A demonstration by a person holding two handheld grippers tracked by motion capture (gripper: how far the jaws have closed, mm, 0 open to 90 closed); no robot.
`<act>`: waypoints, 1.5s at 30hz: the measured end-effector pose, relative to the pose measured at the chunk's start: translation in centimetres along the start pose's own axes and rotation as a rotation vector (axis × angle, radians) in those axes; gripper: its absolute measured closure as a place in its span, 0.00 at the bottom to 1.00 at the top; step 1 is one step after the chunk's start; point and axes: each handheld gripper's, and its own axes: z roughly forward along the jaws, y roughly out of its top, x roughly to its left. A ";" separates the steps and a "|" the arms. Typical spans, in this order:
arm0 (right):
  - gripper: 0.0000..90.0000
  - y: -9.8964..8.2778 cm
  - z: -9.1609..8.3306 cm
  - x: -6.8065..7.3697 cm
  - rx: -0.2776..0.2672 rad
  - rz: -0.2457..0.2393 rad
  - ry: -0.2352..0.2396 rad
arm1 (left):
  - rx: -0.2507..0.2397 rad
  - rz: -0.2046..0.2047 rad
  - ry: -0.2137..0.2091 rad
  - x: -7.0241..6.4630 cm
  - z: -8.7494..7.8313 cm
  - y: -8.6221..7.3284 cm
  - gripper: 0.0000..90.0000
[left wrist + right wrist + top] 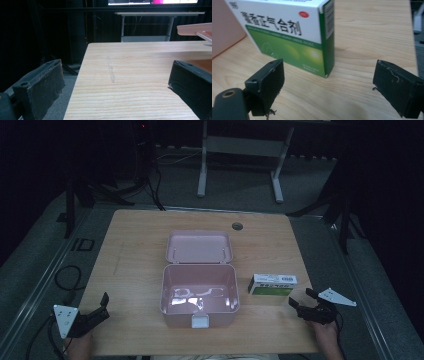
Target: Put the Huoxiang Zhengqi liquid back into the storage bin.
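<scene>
A pink plastic box (200, 295) stands in the middle of the wooden table (135, 250), its lid (199, 247) swung open and lying flat behind it; the inside looks empty. Right of it sits a green and white medicine carton (273, 284) (294, 37). My right gripper (303, 299) (328, 82) hovers open just in front of the carton, a short gap away. My left gripper (103, 304) (115, 82) is open over the table's near left corner, nothing between its jaws. The pink lid's edge (195, 28) shows at the far right of the left gripper view.
A round cable hole (237, 226) sits near the table's far edge. Beyond it stands a white desk frame (240, 150) on grey carpet. Cables (67, 277) lie on the floor at the left. Bare wood lies left of the box.
</scene>
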 end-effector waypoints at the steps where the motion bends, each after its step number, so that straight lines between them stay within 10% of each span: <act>1: 0.11 0.0 0.0 0.0 0.002 -0.004 0.004 | 0.001 0.001 -0.001 0.0 0.0 0.0 0.00; 11: 0.11 0.0 0.1 -0.1 0.029 0.002 0.056 | 0.000 -0.006 -0.004 0.1 0.0 0.0 0.00; 23: 0.11 0.9 1.5 0.4 0.256 -0.130 0.230 | 0.003 -0.004 -0.014 0.1 0.0 0.0 0.00; 45: 0.11 2.2 2.1 1.6 0.487 -0.337 0.381 | 0.003 -0.007 -0.019 0.1 0.0 0.0 0.00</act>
